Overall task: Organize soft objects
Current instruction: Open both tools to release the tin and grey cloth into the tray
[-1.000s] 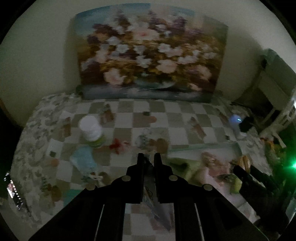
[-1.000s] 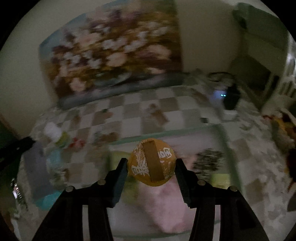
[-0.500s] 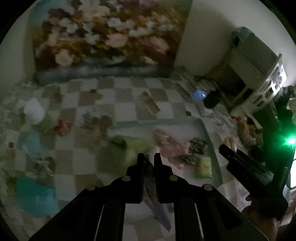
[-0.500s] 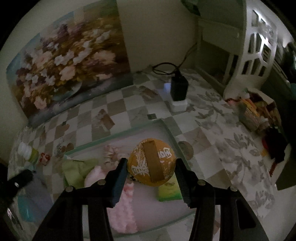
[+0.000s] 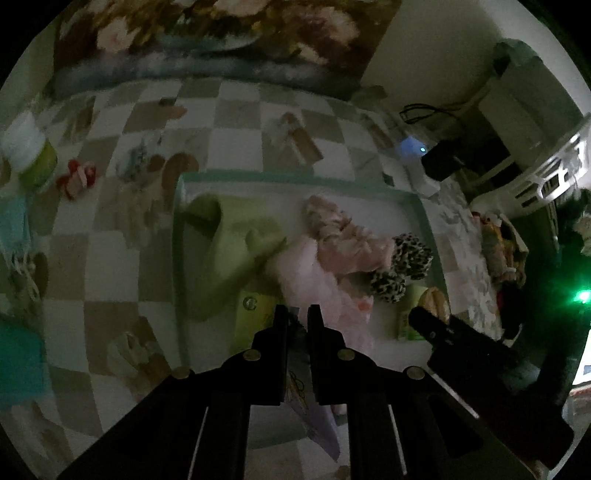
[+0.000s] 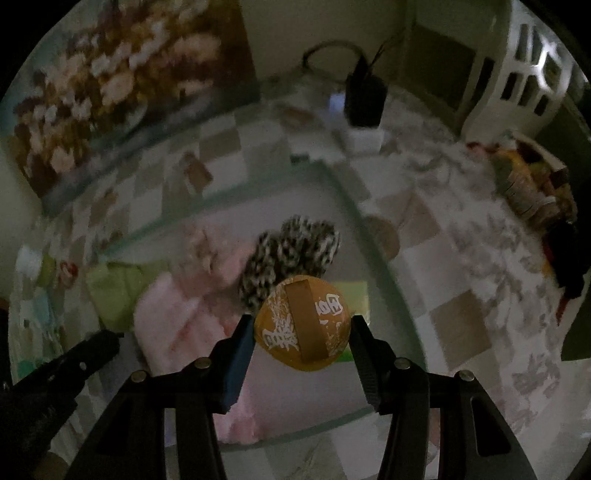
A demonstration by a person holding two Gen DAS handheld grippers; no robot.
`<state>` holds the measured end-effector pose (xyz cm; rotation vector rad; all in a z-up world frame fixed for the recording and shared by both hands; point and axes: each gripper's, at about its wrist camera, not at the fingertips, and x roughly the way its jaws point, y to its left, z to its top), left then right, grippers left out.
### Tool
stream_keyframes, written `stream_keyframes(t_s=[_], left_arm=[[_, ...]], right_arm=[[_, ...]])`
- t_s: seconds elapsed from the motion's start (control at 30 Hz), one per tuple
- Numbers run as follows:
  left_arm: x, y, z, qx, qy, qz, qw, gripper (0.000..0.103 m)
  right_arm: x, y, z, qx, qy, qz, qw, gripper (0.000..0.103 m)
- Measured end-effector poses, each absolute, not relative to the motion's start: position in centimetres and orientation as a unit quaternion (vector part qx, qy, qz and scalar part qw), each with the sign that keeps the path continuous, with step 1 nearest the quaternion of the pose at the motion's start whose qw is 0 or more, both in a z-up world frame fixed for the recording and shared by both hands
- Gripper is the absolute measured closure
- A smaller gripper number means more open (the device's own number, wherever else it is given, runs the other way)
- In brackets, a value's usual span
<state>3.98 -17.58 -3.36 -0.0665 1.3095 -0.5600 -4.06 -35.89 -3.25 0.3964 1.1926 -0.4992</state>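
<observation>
My right gripper point(image 6: 302, 325) is shut on an orange soft ball point(image 6: 302, 322) with white print, held above the near right part of a white tray point(image 6: 384, 273). My left gripper point(image 5: 296, 314) is shut on a thin lilac printed cloth point(image 5: 314, 413) that hangs below the jaws, over the tray's point(image 5: 178, 236) near edge. In the tray lie a green cloth point(image 5: 229, 243), a pink fluffy cloth point(image 5: 314, 280), a pink ruffled item point(image 5: 343, 236), a leopard-print scrunchie point(image 5: 402, 262) and a green packet point(image 5: 255, 314). The right gripper shows in the left wrist view point(image 5: 436, 325).
A checkered tablecloth point(image 5: 236, 122) covers the table. A white-lidded jar point(image 5: 29, 151), a red toy point(image 5: 75, 177) and teal items point(image 5: 18, 354) lie to the left. A flower painting point(image 5: 221, 33) leans on the wall. A black charger point(image 6: 364, 99) and a white shelf point(image 6: 524, 77) stand at the right.
Both grippers have moved forward and down over the tray, still holding the ball and the cloth. The left view has swung right, so the tray fills its middle.
</observation>
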Motion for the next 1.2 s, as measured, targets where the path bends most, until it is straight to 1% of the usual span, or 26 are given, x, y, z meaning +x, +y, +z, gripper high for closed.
stream_keyframes(t_s=[0.23,0.3,0.37,0.4,0.43,0.5,0.53,0.63,0.77,0.8,0.87,0.93,0.97,1.0,1.03,1.07,1.1,1.2], left_arm=[[3.6,-16.8,-3.5,-0.036,0.607,-0.249,0.754,0.091],[3.7,-16.6,-3.4,-0.034,0.609,-0.243,0.754,0.086],[3.8,-16.5,-3.3,-0.029,0.609,-0.236,0.757,0.063],[3.8,-16.4,-3.1,-0.025,0.608,-0.233,0.759,0.059],[3.9,-16.3,-3.0,-0.022,0.606,-0.229,0.761,0.057],[4.0,-16.0,-2.6,-0.021,0.602,-0.227,0.765,0.057],[4.1,-15.9,-2.4,-0.02,0.6,-0.224,0.767,0.055],[4.3,-15.5,-2.0,-0.017,0.597,-0.216,0.773,0.046],[4.7,-15.0,-1.9,-0.005,0.593,-0.197,0.781,0.044],[4.8,-14.8,-1.9,0.0,0.592,-0.191,0.783,0.042],[5.0,-14.6,-2.1,0.005,0.594,-0.182,0.784,0.03],[5.2,-14.3,-2.2,0.006,0.594,-0.174,0.785,0.029],[5.4,-14.1,-2.3,0.006,0.594,-0.17,0.786,0.029],[5.4,-14.0,-2.3,0.007,0.595,-0.167,0.787,0.029],[5.5,-13.9,-2.5,0.01,0.595,-0.162,0.787,0.026],[5.6,-13.8,-2.5,0.012,0.595,-0.158,0.788,0.022],[5.6,-13.8,-2.6,0.014,0.595,-0.153,0.789,0.02],[5.9,-13.4,-2.6,0.016,0.589,-0.14,0.795,0.019]], right_arm=[[-4.2,-35.5,-4.0,0.183,0.565,-0.225,0.773,0.048],[-4.2,-35.5,-3.9,0.184,0.564,-0.224,0.773,0.047],[-4.2,-35.6,-3.8,0.186,0.563,-0.224,0.774,0.046],[-4.2,-35.7,-3.7,0.186,0.562,-0.223,0.774,0.045],[-4.1,-35.8,-3.7,0.186,0.561,-0.223,0.775,0.043],[-4.1,-35.9,-3.3,0.186,0.557,-0.225,0.778,0.039],[-3.9,-35.9,-3.2,0.186,0.555,-0.225,0.779,0.039],[-3.8,-36.0,-2.7,0.186,0.549,-0.224,0.784,0.038],[-3.6,-35.7,-2.3,0.179,0.545,-0.222,0.788,0.035],[-3.6,-35.7,-2.3,0.177,0.545,-0.222,0.789,0.033],[-3.4,-35.5,-2.2,0.171,0.545,-0.224,0.79,0.028],[-3.3,-35.4,-2.2,0.167,0.545,-0.227,0.79,0.016],[-3.3,-35.3,-2.2,0.165,0.546,-0.228,0.789,0.013],[-3.2,-35.3,-2.3,0.163,0.547,-0.23,0.788,0.006],[-3.2,-35.2,-2.4,0.162,0.549,-0.231,0.787,0.002],[-3.1,-35.2,-2.5,0.158,0.55,-0.231,0.787,0.0],[-3.0,-35.1,-2.6,0.15,0.553,-0.232,0.786,0.0],[-2.9,-34.8,-2.8,0.136,0.559,-0.23,0.785,0.0]])
